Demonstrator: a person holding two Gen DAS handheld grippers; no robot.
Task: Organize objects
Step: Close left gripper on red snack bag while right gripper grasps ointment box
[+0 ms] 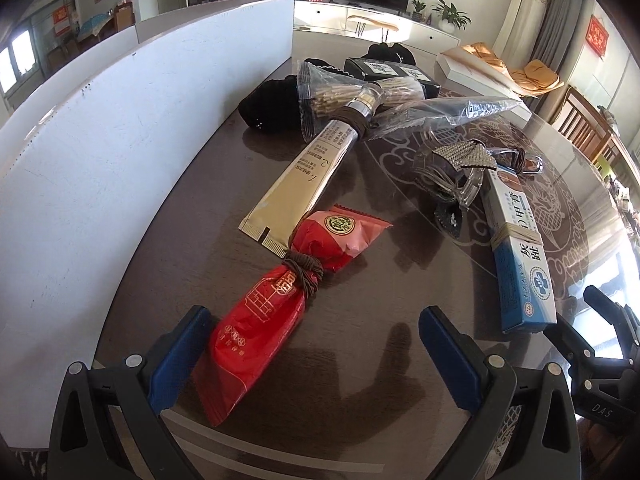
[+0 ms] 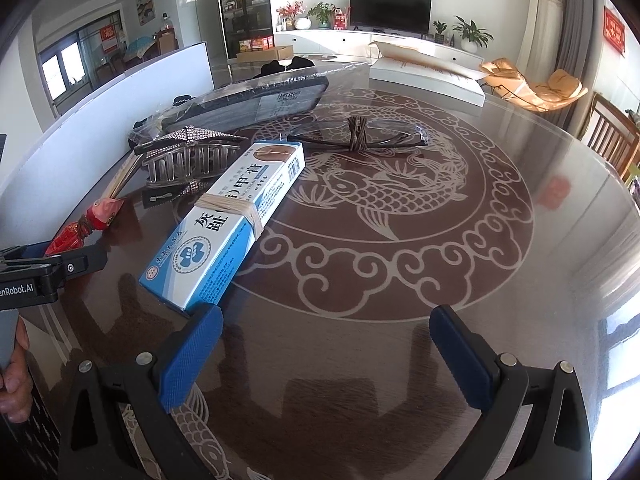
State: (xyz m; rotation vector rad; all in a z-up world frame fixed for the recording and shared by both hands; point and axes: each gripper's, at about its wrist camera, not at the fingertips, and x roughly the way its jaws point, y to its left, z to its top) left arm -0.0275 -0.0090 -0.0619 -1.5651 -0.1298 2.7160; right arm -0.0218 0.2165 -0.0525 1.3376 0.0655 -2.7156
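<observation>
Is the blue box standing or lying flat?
Lying flat. The blue box rests lengthwise on the table, a rubber band around its middle.

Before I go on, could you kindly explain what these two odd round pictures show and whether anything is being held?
No robot here: a person holds a two-finger gripper in each hand, with a fisheye camera on each looking along its blue fingers. One picture comes from the left gripper, the other from the right gripper. Both are open and hold nothing. On the dark patterned table lie a red snack packet, a gold sachet, a blue-and-white box, a sparkly hair claw and tied glasses.
</observation>
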